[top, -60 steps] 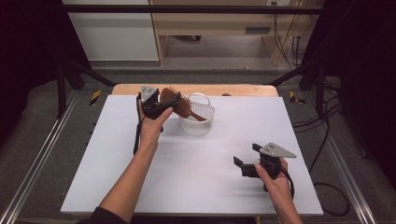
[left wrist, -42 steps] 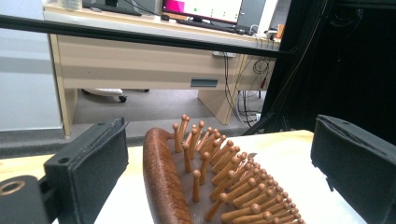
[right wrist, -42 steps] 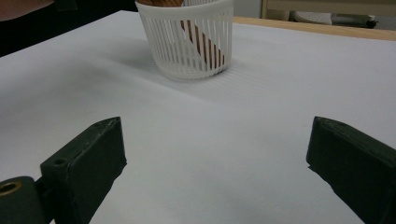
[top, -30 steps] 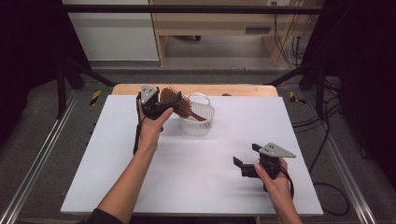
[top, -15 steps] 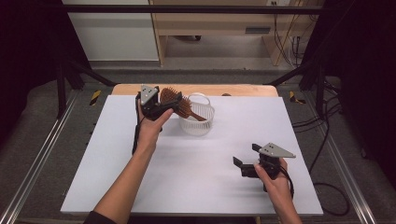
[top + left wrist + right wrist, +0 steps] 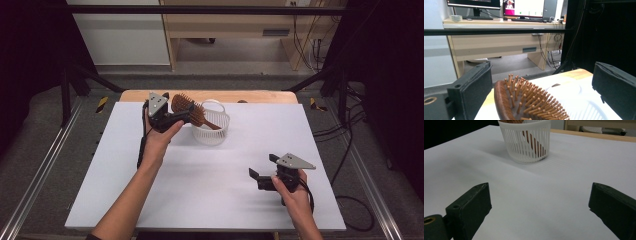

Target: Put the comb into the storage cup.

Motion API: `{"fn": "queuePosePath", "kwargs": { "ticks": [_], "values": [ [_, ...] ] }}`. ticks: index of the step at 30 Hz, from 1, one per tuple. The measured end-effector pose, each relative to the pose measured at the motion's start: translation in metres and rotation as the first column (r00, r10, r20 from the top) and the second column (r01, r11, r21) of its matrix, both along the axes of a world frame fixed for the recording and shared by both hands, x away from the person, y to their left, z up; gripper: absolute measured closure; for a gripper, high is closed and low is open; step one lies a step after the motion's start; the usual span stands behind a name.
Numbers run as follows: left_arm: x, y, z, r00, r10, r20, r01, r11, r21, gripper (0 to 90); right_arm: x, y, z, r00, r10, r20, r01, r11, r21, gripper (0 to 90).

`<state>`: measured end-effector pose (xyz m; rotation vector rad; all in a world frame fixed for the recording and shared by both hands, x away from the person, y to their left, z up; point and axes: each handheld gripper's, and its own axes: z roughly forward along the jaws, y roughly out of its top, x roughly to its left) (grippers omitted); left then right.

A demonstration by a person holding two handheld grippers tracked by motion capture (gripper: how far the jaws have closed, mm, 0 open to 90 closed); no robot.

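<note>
A brown wooden hairbrush [image 6: 186, 106] stands tilted with its handle down in a white slatted basket [image 6: 212, 132] at the back middle of the white table. My left gripper [image 6: 184, 115] is open at the brush head. In the left gripper view the bristled head [image 6: 524, 100] lies between the two wide-apart jaws of that gripper [image 6: 544, 87], touching neither, with the basket rim [image 6: 567, 88] behind it. My right gripper [image 6: 263, 166] is open low over the front right of the table. The right gripper view has the basket [image 6: 517, 143] and the brush handle [image 6: 533, 143] far ahead of the gripper [image 6: 540, 205].
The white table top [image 6: 210, 190] has a wooden strip [image 6: 250, 96] along its far edge. Cables [image 6: 345, 150] hang off the right side. Metal rails [image 6: 40, 175] run along both sides, and a desk [image 6: 240, 25] stands beyond.
</note>
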<state>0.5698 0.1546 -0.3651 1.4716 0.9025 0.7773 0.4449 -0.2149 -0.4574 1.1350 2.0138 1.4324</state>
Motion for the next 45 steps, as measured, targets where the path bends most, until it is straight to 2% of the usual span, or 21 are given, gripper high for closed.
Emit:
{"fn": "queuePosePath", "kwargs": {
  "ticks": [2, 6, 17, 27, 31, 33, 37, 41, 45],
  "values": [
    [-0.003, -0.001, 0.000, 0.9999, -0.004, 0.013, 0.004, 0.9995, 0.031, 2.7, 0.000, 0.000, 0.000, 1.0000, 0.000, 0.001, 0.000, 1.0000, 0.000, 4.6],
    [-0.011, -0.004, 0.001, 0.9995, -0.025, 0.020, 0.024, 0.9983, 0.053, 2.5, 0.000, 0.001, 0.000, 1.0000, 0.002, 0.001, -0.002, 1.0000, -0.005, 4.5],
    [-0.029, -0.002, 0.005, 0.9975, -0.063, 0.030, 0.061, 0.9960, 0.066, 2.6, 0.000, 0.002, -0.001, 1.0000, 0.005, 0.001, -0.005, 0.9998, -0.017, 4.5],
    [-0.041, 0.006, 0.013, 0.9971, -0.071, 0.028, 0.068, 0.9952, 0.070, 2.6, 0.000, 0.002, -0.002, 1.0000, 0.008, -0.001, -0.008, 0.9996, -0.029, 4.5],
    [-0.044, 0.011, 0.016, 0.9970, -0.073, 0.024, 0.072, 0.9951, 0.068, 2.4, 0.000, 0.002, -0.002, 1.0000, 0.005, -0.004, -0.005, 0.9995, -0.030, 4.6],
    [-0.046, 0.017, 0.018, 0.9969, -0.078, 0.011, 0.077, 0.9959, 0.046, 1.8, 0.000, 0.002, -0.003, 1.0000, 0.004, -0.004, -0.004, 0.9995, -0.032, 4.6],
    [-0.049, 0.025, 0.022, 0.9976, -0.069, 0.007, 0.069, 0.9968, 0.040, 1.7, 0.000, 0.002, -0.003, 1.0000, 0.001, -0.005, -0.001, 0.9996, -0.029, 4.6],
    [-0.051, 0.033, 0.025, 0.9974, -0.072, -0.002, 0.072, 0.9974, 0.007, 1.7, 0.001, 0.001, -0.003, 1.0000, -0.002, -0.010, 0.002, 0.9996, -0.029, 4.6],
    [-0.052, 0.039, 0.030, 0.9978, -0.066, 0.000, 0.066, 0.9977, 0.017, 1.6, 0.001, 0.001, -0.003, 1.0000, -0.003, -0.009, 0.003, 0.9996, -0.027, 4.5]
  ]
}}
